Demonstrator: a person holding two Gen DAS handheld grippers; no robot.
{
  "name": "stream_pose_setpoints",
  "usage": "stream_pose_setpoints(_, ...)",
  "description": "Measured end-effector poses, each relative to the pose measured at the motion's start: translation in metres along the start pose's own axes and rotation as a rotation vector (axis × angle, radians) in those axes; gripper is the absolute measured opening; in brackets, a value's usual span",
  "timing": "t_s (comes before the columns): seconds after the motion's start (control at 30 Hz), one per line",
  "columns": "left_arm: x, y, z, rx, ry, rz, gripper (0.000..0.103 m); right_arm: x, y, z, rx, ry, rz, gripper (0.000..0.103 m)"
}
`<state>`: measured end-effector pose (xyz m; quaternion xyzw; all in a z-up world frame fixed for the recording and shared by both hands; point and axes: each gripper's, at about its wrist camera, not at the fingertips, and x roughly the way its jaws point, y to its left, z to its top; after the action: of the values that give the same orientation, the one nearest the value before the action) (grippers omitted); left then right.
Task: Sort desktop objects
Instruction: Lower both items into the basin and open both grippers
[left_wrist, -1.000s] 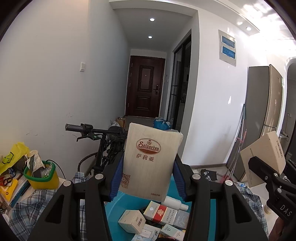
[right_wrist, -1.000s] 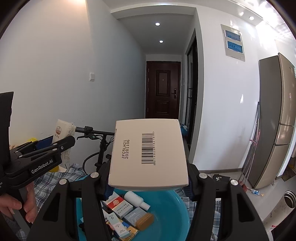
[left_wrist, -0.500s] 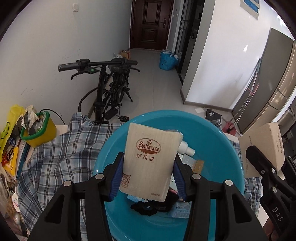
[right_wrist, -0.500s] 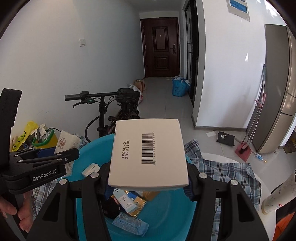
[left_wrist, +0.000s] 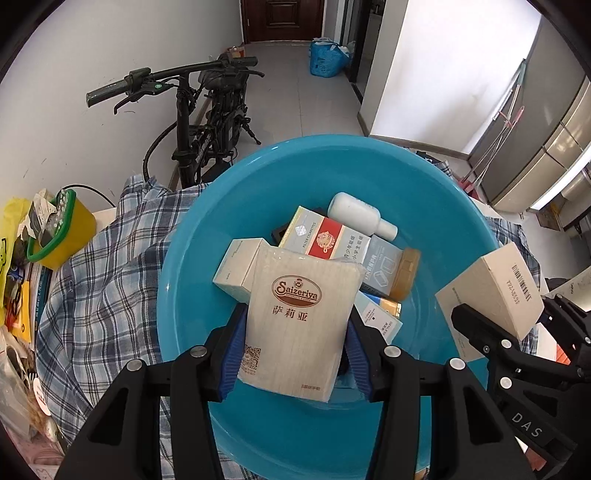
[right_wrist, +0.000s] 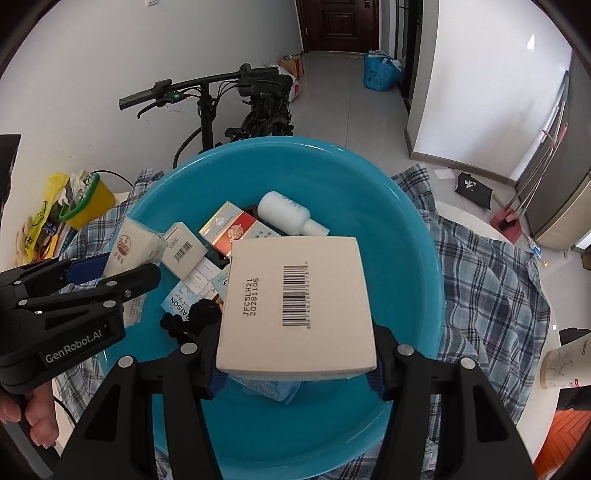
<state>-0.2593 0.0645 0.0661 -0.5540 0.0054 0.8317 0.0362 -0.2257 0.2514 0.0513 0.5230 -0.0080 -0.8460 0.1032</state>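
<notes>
Left wrist view: the left claw (left_wrist: 295, 332) is clenched on a Saizeriya tissue pack (left_wrist: 299, 321), its blue pads (left_wrist: 232, 354) pressing the pack's two long edges. The pack hangs upright over the teal basin (left_wrist: 192, 295), above a cream carton (left_wrist: 240, 269), a red-and-white cigarette pack (left_wrist: 325, 236) and a white bottle (left_wrist: 358, 216) already lying inside.

Right wrist view: the right claw (right_wrist: 295, 354) is clenched on a white barcode box (right_wrist: 295, 302), held flat over the same basin, with a black tangled item (right_wrist: 192, 321) and loose sachets below it.

Hazards, as judged from this position:
- The tissue pack is soft. It may deform between the pads and slip out crooked, landing on the carton's edge instead of settling flat.
- Both claws stand near each other over one basin. A simultaneous descent risks a collision between the barcode box and the left claw's frame.
- The basin floor is crowded. A release from height could knock the bottle rolling or tip a box over the wall onto the plaid cloth (right_wrist: 491, 280) covering the tabletop.
</notes>
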Motion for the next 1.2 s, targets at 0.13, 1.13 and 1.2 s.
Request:
stream_pose_setpoints(0.13,-0.005,-0.001,0.001,0.011,-0.006,-0.005,0.052,-0.005,-0.006,-0.002,0.006,-0.001,0.007,0.057)
stream_pose_setpoints(1.13,-0.013,0.010,-0.001,-0.003,-0.082,0.012,0.085,0.003,-0.001,0.003,0.066,-0.020,0.068,0.073)
stream_pose_setpoints(1.2,-0.013,0.009,-0.002,0.005,-0.085,0.017,0.085,0.002,-0.002,0.002,0.063,-0.025,0.054,0.073)
